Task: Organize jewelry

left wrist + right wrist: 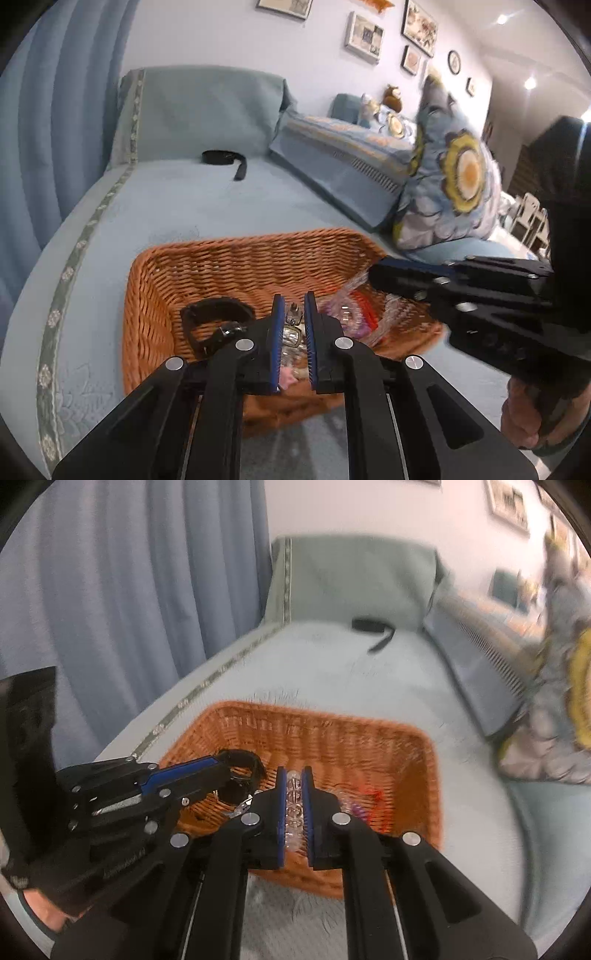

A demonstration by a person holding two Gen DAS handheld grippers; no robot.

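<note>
An orange wicker basket (240, 245) (332, 722) sits on a pale blue sofa cover. In the left wrist view my left gripper (294, 303) hangs over the basket's near side, shut on a small silvery jewelry piece (292, 334). A black watch strap (210, 314) lies in the basket to its left. Clear bags with red and purple jewelry (356, 317) lie to its right. In the right wrist view my right gripper (294, 773) is shut on a string of clear beads (294, 806). Each gripper shows in the other's view, the right gripper (375, 276) and the left gripper (221, 768).
A second black strap (221, 158) (371, 626) lies far back on the sofa seat. A flowered cushion (454, 184) leans at the right with a folded blanket (332, 158) behind it. Blue curtains (129, 590) hang on the left. A person's hand (524, 417) grips the right tool.
</note>
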